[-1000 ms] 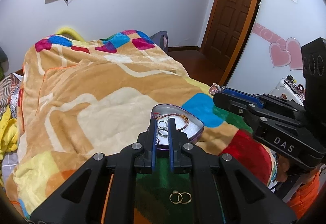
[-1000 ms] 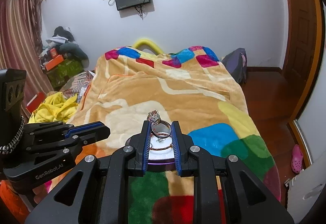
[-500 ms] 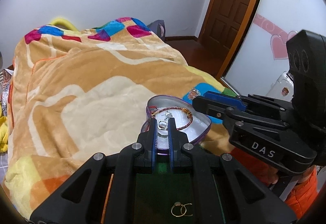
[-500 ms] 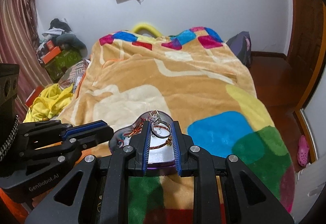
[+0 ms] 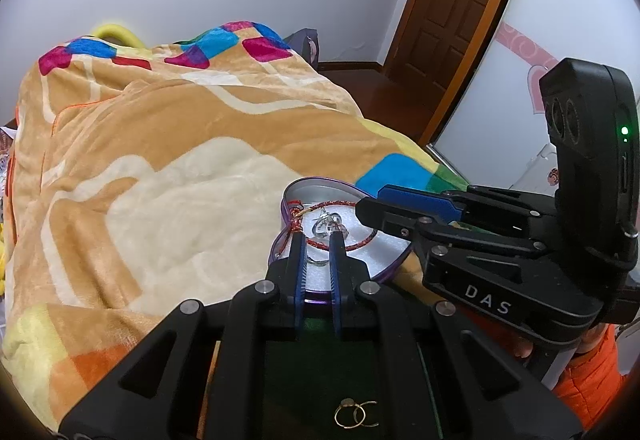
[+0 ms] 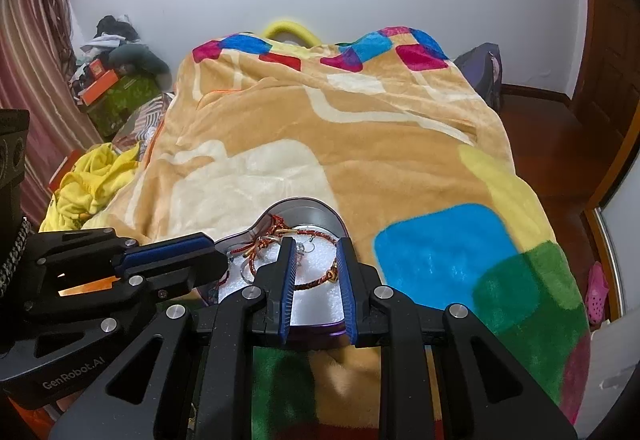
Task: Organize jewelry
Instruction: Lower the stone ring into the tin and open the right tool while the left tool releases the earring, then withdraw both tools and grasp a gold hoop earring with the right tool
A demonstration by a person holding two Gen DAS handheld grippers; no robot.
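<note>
A heart-shaped purple tin with a white foam floor lies on the blanket. It holds a red cord bracelet and small silver pieces. My left gripper hangs over the tin's near side, shut on a small silver ring. My right gripper is over the tin too, its jaws a ring's width apart. Nothing spans them. A small silver ring sits just inside its left finger, above the foam. Two gold rings lie on a green patch below my left gripper.
The patchwork blanket covers the whole bed. A brown door stands at the right, and yellow clothes are heaped left of the bed. A person's orange sleeve is behind my right gripper. A pink slipper lies on the floor.
Both grippers came down and forward over the tin. The stone ring that spanned the right fingers no longer does. The left gripper still holds its silver ring.
</note>
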